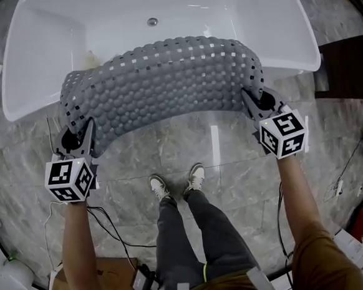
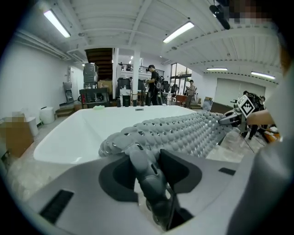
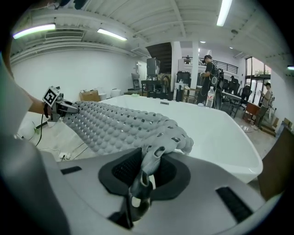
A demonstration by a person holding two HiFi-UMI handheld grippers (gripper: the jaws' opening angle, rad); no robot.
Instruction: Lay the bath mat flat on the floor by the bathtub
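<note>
A grey bubbled bath mat (image 1: 164, 86) hangs stretched between my two grippers, above the near rim of the white bathtub (image 1: 42, 39). My left gripper (image 1: 79, 138) is shut on the mat's near left corner. My right gripper (image 1: 257, 103) is shut on the near right corner. In the left gripper view the mat (image 2: 183, 131) runs from the shut jaws toward the other gripper, and a fold of it is pinched in my left gripper (image 2: 154, 183). The right gripper view shows the mat (image 3: 115, 126) likewise, bunched in my right gripper (image 3: 144, 176).
I stand on grey marble floor tiles (image 1: 233, 168), with my shoes (image 1: 178, 184) just before the tub. Cables (image 1: 113, 231) and a cardboard box (image 1: 113, 276) lie behind my left side. A dark panel (image 1: 347, 69) stands at the right. People and desks fill the far room.
</note>
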